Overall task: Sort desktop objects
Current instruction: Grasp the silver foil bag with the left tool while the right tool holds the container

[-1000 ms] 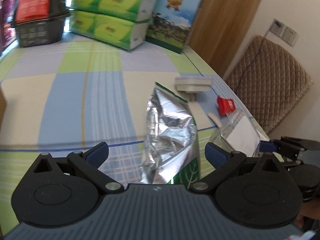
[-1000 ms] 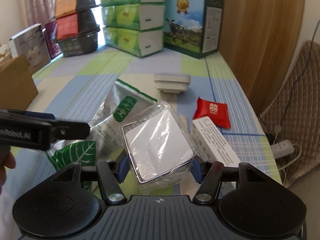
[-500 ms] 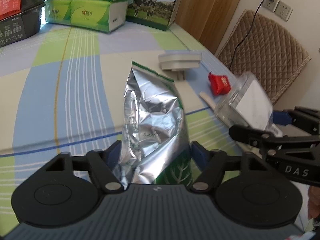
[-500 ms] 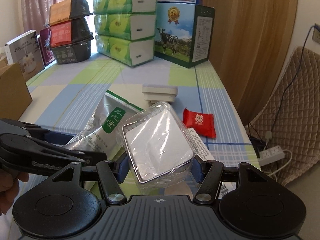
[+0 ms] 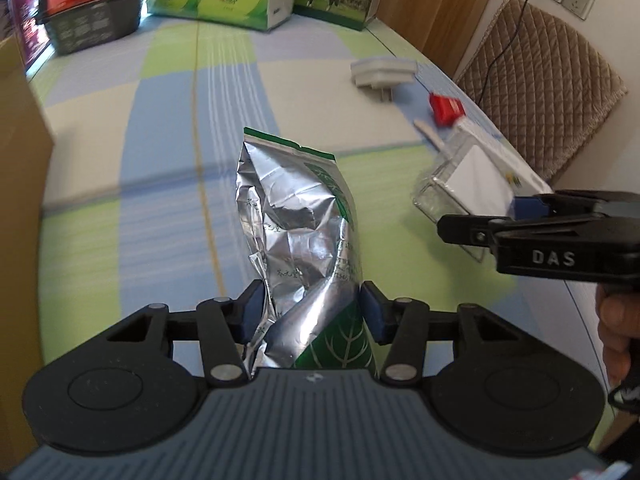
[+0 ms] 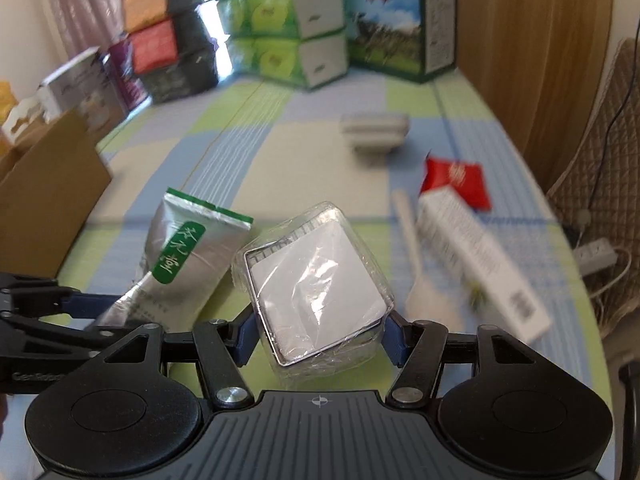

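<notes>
1. The left claw (image 5: 312, 314) is clenching the lower part of a silver foil pouch (image 5: 298, 240), which is sticking out straight ahead of its blue pads and looks lifted off the bench (image 5: 160, 184).
2. The right claw (image 6: 318, 334) is gripping a clear-wrapped white box (image 6: 316, 284) between its fingers; the box is sitting tilted, one corner pointing forward.
3. Judging by the task, both items are being carried to a sorting spot, probably the cardboard box (image 6: 48, 184) far to the left of both claws.
4. To do it well, the person should be keeping both squeezes firm: the foil is crumpling and slippery, and the plastic wrap may be sliding.
5. The claws are travelling close together, so keeping them apart is avoiding a knock.
6. Still lying ahead of the right claw are a red packet (image 6: 456, 180), a long white carton (image 6: 484, 264) and a white plug adapter (image 6: 374, 130).
7. Motion blur is smearing these; the cardboard box's inside is hidden, and the pouch's bottom is disappearing behind the claw body.
</notes>
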Demonstrator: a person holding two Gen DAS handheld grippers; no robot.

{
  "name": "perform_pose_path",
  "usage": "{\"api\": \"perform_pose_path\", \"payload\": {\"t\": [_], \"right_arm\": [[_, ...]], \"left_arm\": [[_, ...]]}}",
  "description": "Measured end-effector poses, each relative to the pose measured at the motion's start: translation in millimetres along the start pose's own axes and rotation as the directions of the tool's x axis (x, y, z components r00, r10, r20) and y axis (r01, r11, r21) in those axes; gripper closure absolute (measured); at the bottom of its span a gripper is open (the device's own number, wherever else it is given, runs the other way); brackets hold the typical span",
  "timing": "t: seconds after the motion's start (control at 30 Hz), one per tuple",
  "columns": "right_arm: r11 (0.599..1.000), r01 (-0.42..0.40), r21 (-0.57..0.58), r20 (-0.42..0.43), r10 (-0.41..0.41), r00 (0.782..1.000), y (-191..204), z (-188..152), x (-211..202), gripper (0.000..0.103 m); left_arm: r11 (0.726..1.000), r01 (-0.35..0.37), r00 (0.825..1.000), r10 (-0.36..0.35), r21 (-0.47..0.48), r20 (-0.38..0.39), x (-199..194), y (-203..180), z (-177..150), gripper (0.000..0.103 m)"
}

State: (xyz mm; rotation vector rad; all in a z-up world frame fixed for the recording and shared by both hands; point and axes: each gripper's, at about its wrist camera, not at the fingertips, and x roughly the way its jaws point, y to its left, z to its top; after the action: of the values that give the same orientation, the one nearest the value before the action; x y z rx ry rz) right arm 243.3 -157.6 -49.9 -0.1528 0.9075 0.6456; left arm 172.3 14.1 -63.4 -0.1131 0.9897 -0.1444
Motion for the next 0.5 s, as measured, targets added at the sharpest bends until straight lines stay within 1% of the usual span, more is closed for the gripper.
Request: {"api": "perform_pose_path", "payload": {"t": [0.07, 0.13, 0.17, 0.2, 0.27, 0.33, 0.4, 0.47, 0.5], "right_arm": [[1.0, -0.013, -0.01, -0.016, 0.013, 1.0, 5.4, -9.0, -5.8, 0.045], [1.0, -0.012, -0.019, -0.02, 0.012, 1.0, 6.8, -16.3, -10.0, 0.045], [1.0, -0.005, -0.018, -0.024, 0.004, 1.0, 5.8, -18.0, -10.5, 0.045], [1.0, 0.001, -0.012, -0.029, -0.001, 1.0, 4.2, -19.3, -10.0, 0.045], [1.0, 0.005, -0.002, -0.04, -0.005, 0.999, 2.1, -21.1, -7.1, 0.045], [1.0, 0.008, -0.004, -0.046, -0.008, 0.999, 1.2, -22.3, -4.8, 0.045], [1.0, 0.004, -0.004, -0.052, -0.005, 0.999, -0.2, -23.2, -2.5, 0.045], [1.0, 0.004, -0.005, -0.055, -0.004, 0.998, -1.5, -23.8, -0.2, 0.045], [1.0, 0.004, -0.004, -0.056, -0.004, 0.998, -2.1, -24.0, 0.7, 0.045]], "left_arm": [[1.0, 0.004, 1.0, -0.004, -0.012, 0.001, -9.6, 1.5, -13.1, 0.051], [1.0, 0.004, 1.0, -0.004, -0.01, 0.008, -15.9, 2.2, -17.5, 0.047], [1.0, 0.0, 1.0, 0.001, -0.007, 0.021, -17.8, 2.5, -16.5, 0.042], [1.0, -0.006, 0.999, 0.006, -0.005, 0.035, -19.6, 3.4, -14.4, 0.04], [1.0, 0.004, 0.999, -0.003, -0.014, 0.047, -19.5, 5.7, -9.0, 0.04], [1.0, 0.02, 0.999, -0.019, -0.016, 0.042, -12.8, 6.6, -2.8, 0.037], [1.0, 0.006, 1.0, -0.006, 0.002, 0.03, -3.8, 4.6, 0.6, 0.03], [1.0, -0.021, 1.0, 0.02, 0.022, 0.019, 6.4, 2.7, 2.1, 0.029], [1.0, -0.019, 1.0, 0.019, 0.024, -0.002, 12.5, 3.2, 1.4, 0.029]]}}
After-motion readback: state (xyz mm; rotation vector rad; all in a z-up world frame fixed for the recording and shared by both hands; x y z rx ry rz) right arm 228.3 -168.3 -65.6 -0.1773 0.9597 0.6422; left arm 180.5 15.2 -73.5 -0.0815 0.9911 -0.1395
